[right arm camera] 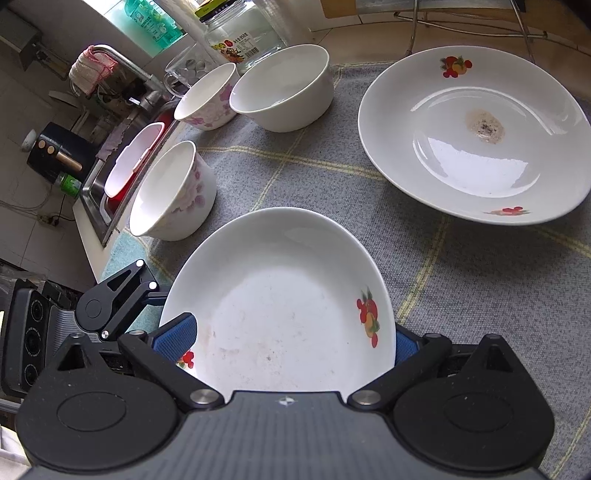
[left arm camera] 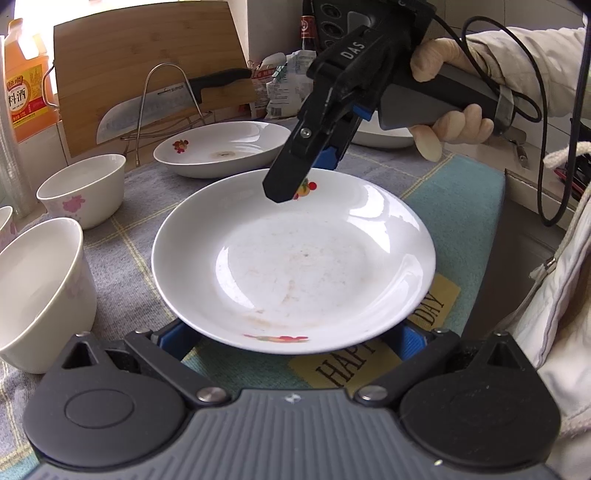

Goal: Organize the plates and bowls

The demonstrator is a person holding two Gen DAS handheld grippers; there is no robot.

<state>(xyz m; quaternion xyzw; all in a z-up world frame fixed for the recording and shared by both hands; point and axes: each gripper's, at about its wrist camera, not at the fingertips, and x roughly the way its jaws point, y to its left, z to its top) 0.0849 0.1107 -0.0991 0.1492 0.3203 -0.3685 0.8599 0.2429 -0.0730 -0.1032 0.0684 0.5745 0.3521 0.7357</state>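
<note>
A white plate with red fruit prints (left arm camera: 291, 266) lies on the grey checked cloth; it also shows in the right wrist view (right arm camera: 280, 306). My left gripper (left arm camera: 291, 341) is open, its blue pads wide apart at the plate's near rim. My right gripper (right arm camera: 284, 339) is open too, with its fingers astride the plate's far rim; in the left wrist view it (left arm camera: 284, 190) points down at that rim. A second, soiled plate (right arm camera: 476, 136) lies farther back (left arm camera: 221, 147). Three bowls (right arm camera: 284, 88) (right arm camera: 207, 96) (right arm camera: 173, 192) stand to the left.
A third plate (left arm camera: 380, 134) lies behind my right gripper. A cutting board (left arm camera: 147, 66), a knife on a wire rack (left arm camera: 166, 103), an orange bottle (left arm camera: 27, 85) and snack bags stand at the back. A sink (right arm camera: 110, 177) lies beyond the counter edge. A glass jar (right arm camera: 236, 33) stands behind the bowls.
</note>
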